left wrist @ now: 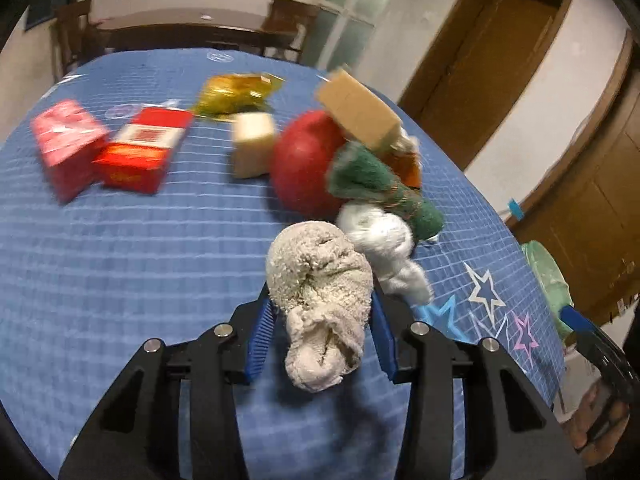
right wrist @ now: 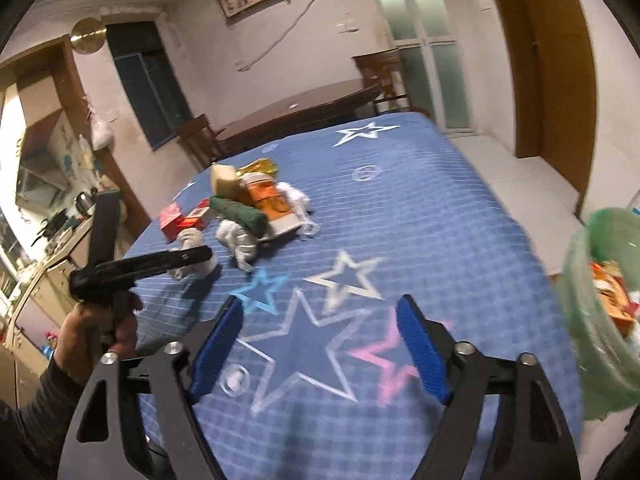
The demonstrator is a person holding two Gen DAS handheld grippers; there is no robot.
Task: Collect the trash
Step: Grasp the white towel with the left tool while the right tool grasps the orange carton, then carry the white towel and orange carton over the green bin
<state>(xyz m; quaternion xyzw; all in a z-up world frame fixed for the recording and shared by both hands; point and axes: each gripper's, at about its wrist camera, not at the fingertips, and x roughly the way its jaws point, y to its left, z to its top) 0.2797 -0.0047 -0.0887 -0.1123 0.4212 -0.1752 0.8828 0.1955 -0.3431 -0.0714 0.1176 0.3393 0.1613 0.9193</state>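
My left gripper [left wrist: 320, 304] is shut on a crumpled beige rag [left wrist: 320, 272], with a blue pad pressing on each side of it, low over the blue star-patterned tablecloth [left wrist: 120, 260]. Just beyond lie a white tissue wad [left wrist: 380, 244], a green scouring cloth [left wrist: 376, 180], a red round thing [left wrist: 304, 164] and a cardboard box [left wrist: 360, 108]. My right gripper [right wrist: 320, 320] is open over the printed stars, with nothing between its pads. In the right wrist view a hand [right wrist: 100, 332] holds the left gripper [right wrist: 200, 258] at the trash pile [right wrist: 248, 208].
Two red boxes [left wrist: 68, 148] [left wrist: 140, 152], a cream block [left wrist: 254, 144] and a gold wrapper [left wrist: 236, 92] lie further back. A bin lined with a green bag [right wrist: 592, 300], trash inside, stands off the table's right edge. A wooden table [right wrist: 300, 108] and chairs stand behind.
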